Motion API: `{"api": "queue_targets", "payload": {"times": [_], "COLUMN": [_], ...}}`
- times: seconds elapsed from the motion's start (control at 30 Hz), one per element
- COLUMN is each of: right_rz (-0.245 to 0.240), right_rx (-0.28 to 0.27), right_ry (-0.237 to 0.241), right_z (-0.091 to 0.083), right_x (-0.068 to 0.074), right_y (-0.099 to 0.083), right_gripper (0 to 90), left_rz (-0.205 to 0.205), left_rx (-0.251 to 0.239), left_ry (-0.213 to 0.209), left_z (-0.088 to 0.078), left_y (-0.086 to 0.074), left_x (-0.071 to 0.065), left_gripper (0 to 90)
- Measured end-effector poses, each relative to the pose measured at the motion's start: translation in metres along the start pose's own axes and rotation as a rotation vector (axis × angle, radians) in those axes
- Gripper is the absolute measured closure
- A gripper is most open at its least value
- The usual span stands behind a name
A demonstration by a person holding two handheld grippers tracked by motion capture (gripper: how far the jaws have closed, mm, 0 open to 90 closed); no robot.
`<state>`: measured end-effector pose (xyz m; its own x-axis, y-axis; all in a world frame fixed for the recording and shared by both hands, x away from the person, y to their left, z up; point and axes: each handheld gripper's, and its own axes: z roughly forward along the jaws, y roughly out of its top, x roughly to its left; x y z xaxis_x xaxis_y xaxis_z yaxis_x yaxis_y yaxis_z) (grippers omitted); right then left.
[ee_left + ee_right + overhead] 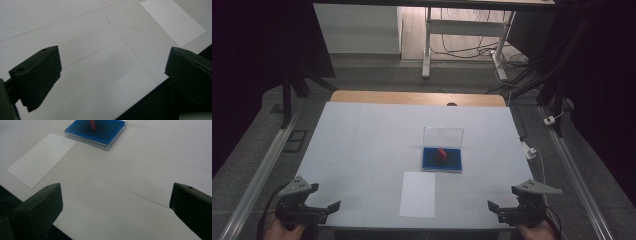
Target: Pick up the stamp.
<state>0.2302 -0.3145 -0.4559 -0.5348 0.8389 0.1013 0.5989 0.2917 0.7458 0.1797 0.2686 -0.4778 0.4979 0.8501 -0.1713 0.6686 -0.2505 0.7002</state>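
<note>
Grippers sit at the table's [362,130] near corners, left gripper [319,210] and right gripper [502,211], both with jaws spread wide and gripping nothing. Clear case [442,150] with blue base and upright lid sits right of table centre, a small red piece [441,153] on its base, well ahead of both jaws. White paper sheet [418,194] lies just in front of the case, between the grippers.

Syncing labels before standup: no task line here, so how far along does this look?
Barely begun. Done: the clear case stands open, lid upright, a red piece on its blue base. In hand: nothing; the left claw and right claw are open, at the table's near corners. Left: everything; the white sheet lies bare in front of the case.
</note>
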Motion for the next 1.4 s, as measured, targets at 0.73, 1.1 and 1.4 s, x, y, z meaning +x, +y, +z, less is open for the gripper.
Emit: {"api": "queue_targets", "payload": {"times": [0.73, 1.1, 1.4], "right_rz": [-0.032, -0.048, -0.07], "right_rx": [0.031, 0.013, 0.0], "right_ry": [0.038, 0.05, 0.055], "right_z": [0.0035, 0.0014, 0.0036], "right_x": [0.0022, 0.0048, 0.0077], "right_y": [0.002, 0.0037, 0.0077], "right_gripper": [0.0, 0.0, 0.0], "left_rz": [0.007, 0.001, 0.001], "left_rx": [0.018, 0.015, 0.021], "left_ry": [-0.022, -0.022, -0.02], "left_z": [0.0009, 0.0007, 0.0013], "left_y": [-0.0007, -0.0008, -0.0006], "left_x": [0.0, 0.0004, 0.0002], "left_gripper": [1.8, 1.6, 2.0]}}
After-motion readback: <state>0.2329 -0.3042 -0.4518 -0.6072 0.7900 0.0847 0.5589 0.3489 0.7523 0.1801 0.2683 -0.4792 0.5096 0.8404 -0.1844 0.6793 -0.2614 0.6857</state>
